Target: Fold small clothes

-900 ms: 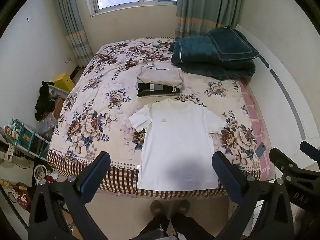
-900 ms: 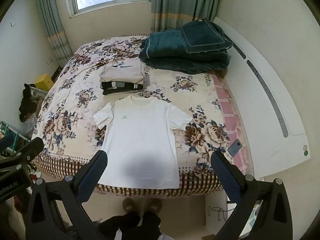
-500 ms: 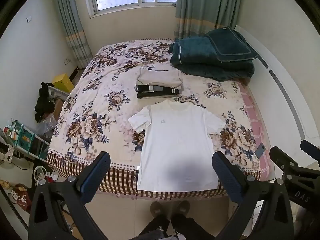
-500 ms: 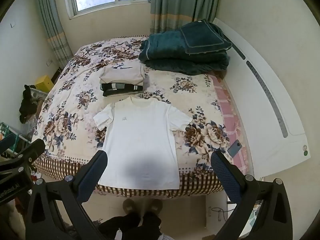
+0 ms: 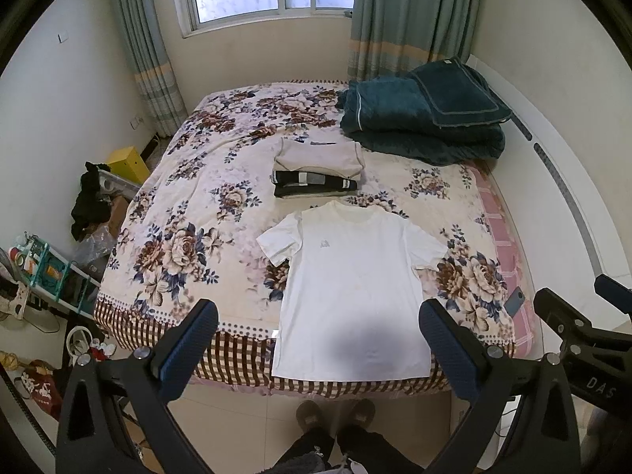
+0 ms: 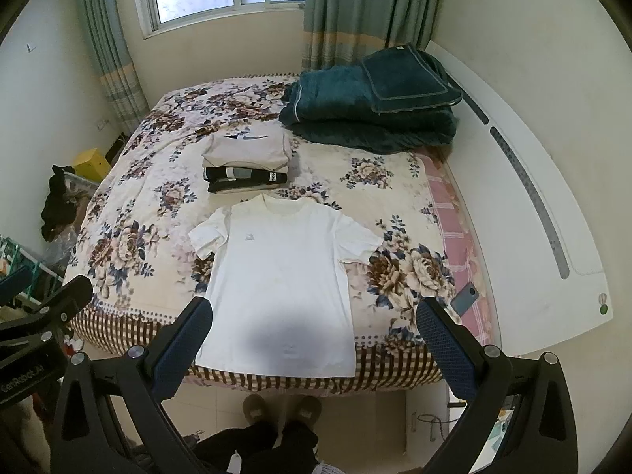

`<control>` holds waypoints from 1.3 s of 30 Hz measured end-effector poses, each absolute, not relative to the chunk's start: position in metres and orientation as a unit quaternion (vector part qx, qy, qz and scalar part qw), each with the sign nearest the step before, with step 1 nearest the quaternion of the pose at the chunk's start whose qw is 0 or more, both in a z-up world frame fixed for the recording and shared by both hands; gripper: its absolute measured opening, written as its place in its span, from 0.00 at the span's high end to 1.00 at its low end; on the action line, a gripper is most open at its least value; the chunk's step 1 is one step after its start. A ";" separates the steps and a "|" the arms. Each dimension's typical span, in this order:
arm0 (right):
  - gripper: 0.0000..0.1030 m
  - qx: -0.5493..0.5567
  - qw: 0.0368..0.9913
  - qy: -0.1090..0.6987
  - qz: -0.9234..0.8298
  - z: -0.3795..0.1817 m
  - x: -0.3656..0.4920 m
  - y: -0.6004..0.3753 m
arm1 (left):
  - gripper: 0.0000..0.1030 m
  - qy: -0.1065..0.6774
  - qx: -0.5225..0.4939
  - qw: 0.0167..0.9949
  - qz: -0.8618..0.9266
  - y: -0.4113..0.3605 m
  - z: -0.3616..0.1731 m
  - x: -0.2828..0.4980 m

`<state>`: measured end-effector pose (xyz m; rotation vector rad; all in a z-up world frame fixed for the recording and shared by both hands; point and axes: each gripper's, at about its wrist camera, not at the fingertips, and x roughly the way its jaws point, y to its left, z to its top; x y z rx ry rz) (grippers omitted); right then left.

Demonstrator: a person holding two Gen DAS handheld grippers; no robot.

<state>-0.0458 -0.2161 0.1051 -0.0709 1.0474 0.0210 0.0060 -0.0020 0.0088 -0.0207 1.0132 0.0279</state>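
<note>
A white T-shirt (image 5: pixel 355 276) (image 6: pixel 284 276) lies spread flat, front up, on the near part of the floral bed (image 5: pixel 177 245) (image 6: pixel 126 245), its hem hanging over the near edge. Behind its collar sits a small stack of folded clothes (image 5: pixel 318 166) (image 6: pixel 247 160), beige on top, dark below. My left gripper (image 5: pixel 318 314) hovers high above the shirt's hem, open and empty. My right gripper (image 6: pixel 314 312) hangs beside it at the same height, open and empty too. Each gripper's frame shows at the edge of the other's view.
A folded dark teal quilt (image 5: pixel 426 118) (image 6: pixel 375 106) lies at the bed's far right. A phone (image 5: pixel 514 302) (image 6: pixel 465 298) rests on the pink sheet near the right edge. The person's feet (image 5: pixel 335 414) stand at the bed's foot. Clutter and a rack (image 5: pixel 43 268) line the left floor.
Both views have shifted a little, the bed sitting slightly lower in frame; the shirt, the stack and the open jaws look the same.
</note>
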 end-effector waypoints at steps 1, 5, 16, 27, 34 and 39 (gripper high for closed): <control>0.00 -0.033 0.865 0.500 0.008 0.105 -0.046 -0.215 | 0.00 0.485 -0.010 0.874 0.013 -0.002 0.009 0.006; 0.00 -0.032 0.866 0.499 0.007 0.108 -0.046 -0.213 | 0.00 0.484 -0.009 0.875 0.014 -0.003 0.011 0.006; 0.00 -0.033 0.866 0.499 0.008 0.110 -0.047 -0.212 | 0.00 0.483 -0.011 0.875 0.013 -0.003 0.011 0.005; 0.00 -0.033 0.867 0.497 0.008 0.109 -0.048 -0.213 | 0.00 0.480 -0.010 0.877 0.013 -0.009 0.014 0.008; 0.00 -0.033 0.867 0.497 0.008 0.109 -0.049 -0.213 | 0.00 0.479 -0.011 0.877 0.014 -0.012 0.013 0.007; 0.00 -0.033 0.868 0.495 0.007 0.108 -0.050 -0.212 | 0.00 0.479 -0.011 0.878 0.013 -0.011 0.012 0.006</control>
